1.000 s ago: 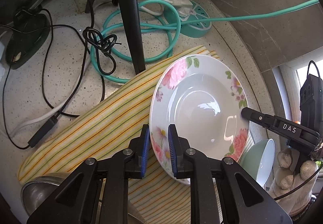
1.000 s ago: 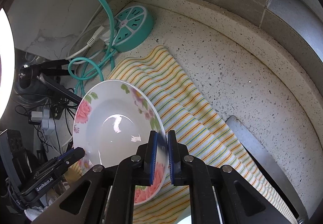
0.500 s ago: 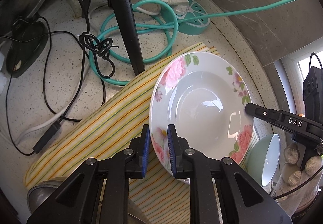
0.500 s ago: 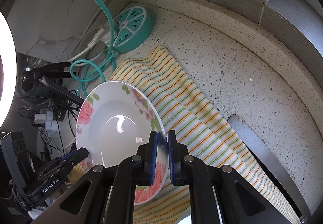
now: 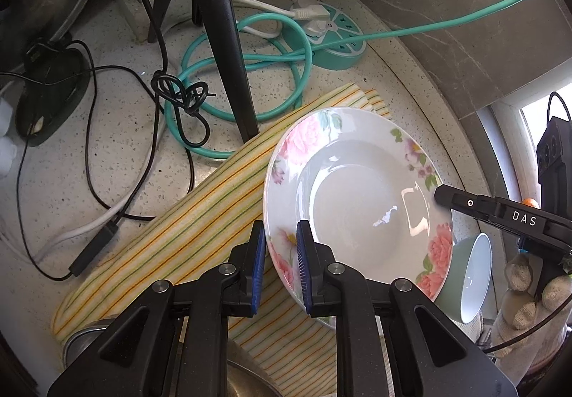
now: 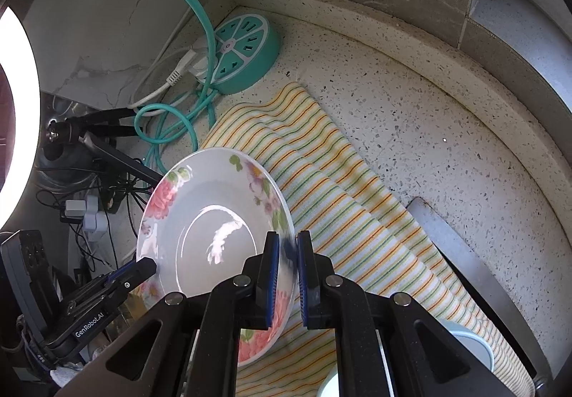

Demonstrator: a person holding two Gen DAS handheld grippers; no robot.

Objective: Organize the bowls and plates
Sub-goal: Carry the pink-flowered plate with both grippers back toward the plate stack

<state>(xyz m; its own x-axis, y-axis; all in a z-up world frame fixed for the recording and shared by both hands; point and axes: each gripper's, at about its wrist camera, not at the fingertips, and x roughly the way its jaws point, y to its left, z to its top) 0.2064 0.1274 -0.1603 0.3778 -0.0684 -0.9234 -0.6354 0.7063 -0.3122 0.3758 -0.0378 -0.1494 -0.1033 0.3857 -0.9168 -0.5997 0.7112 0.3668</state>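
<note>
Left wrist view: the left gripper (image 5: 281,266) pinches the near rim of the floral plate (image 5: 352,204) between its blue pads. On the opposite rim, the right gripper (image 6: 285,266) is clamped narrowly on the same plate (image 6: 200,229). The plate hangs tilted between them above a striped cloth (image 5: 186,232) on the speckled counter (image 6: 422,132). A green bowl (image 5: 468,280) sits just beside the plate's lower edge.

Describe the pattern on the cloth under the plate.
The cloth has thin yellow, orange and green stripes on white, clearest in the right wrist view.
</note>
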